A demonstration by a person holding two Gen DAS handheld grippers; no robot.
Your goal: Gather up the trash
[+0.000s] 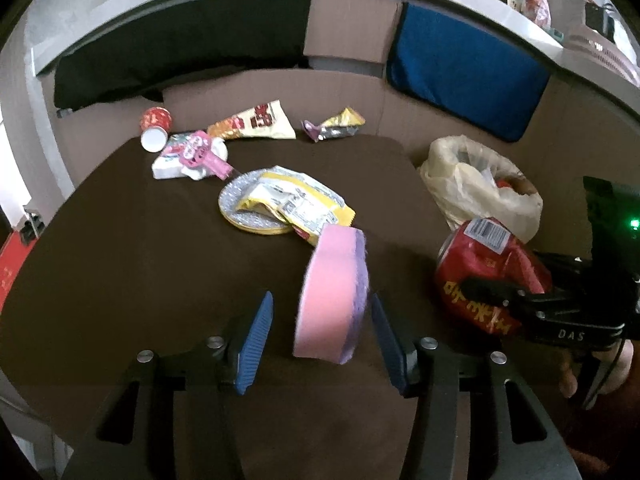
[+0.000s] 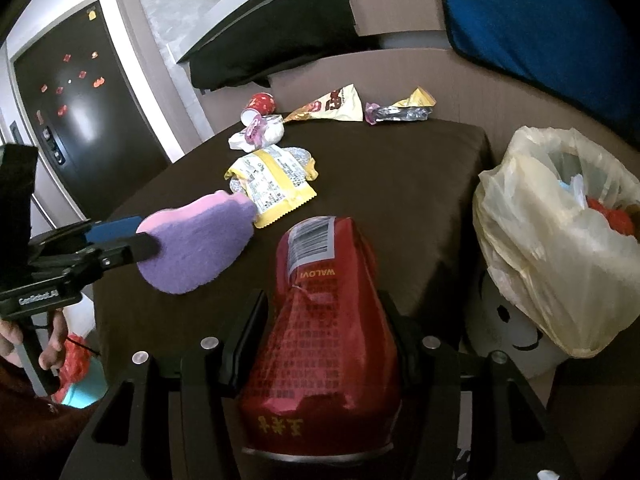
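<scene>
My right gripper (image 2: 324, 340) is shut on a red crumpled can (image 2: 320, 340), held above the dark table's right side; it also shows in the left wrist view (image 1: 480, 276). My left gripper (image 1: 320, 332) is open; a pink and purple sponge (image 1: 332, 296) stands between its blue fingers, touching the right one. The sponge also shows in the right wrist view (image 2: 200, 244). A bin with a yellowish plastic bag (image 2: 560, 240) stands beside the table's right edge. A yellow wrapper (image 1: 296, 200) lies on a silver paper plate (image 1: 240, 208).
At the table's (image 1: 140, 260) far edge lie a red paper cup (image 1: 154, 128), a white and pink package (image 1: 188, 156), a cream snack bag (image 1: 256, 120) and a small crumpled wrapper (image 1: 332, 124). Black and blue cushions lean behind.
</scene>
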